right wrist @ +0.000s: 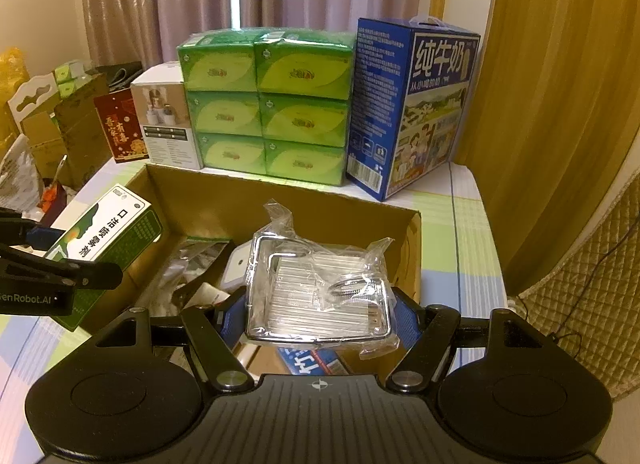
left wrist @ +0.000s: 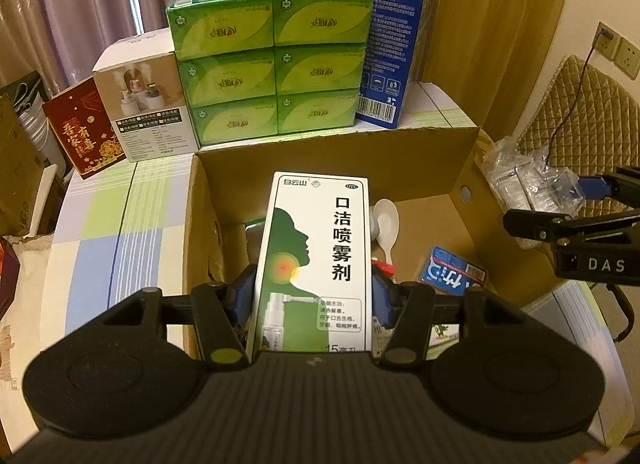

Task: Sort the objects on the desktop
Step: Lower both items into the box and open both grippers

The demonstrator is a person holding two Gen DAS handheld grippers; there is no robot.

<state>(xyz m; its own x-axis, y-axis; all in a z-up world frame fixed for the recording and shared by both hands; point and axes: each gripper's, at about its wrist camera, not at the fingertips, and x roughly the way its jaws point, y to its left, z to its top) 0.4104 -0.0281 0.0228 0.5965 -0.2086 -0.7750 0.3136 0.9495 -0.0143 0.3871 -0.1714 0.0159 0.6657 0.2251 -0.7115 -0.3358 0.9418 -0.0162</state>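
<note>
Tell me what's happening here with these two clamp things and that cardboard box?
Someone is tidying a table, holding a claw in each hand. The left claw grips a white and green throat spray box, and the right claw grips a metal rack wrapped in clear plastic. Both items hang over an open cardboard box that already holds a white spoon and a small blue packet. Neither item has been let go yet.

The open brown cardboard box point(left wrist: 460, 167) lay clear from above; stacked green tissue packs point(left wrist: 272, 59) and a tall blue milk carton point(right wrist: 416, 103) walled off the far side.
</note>
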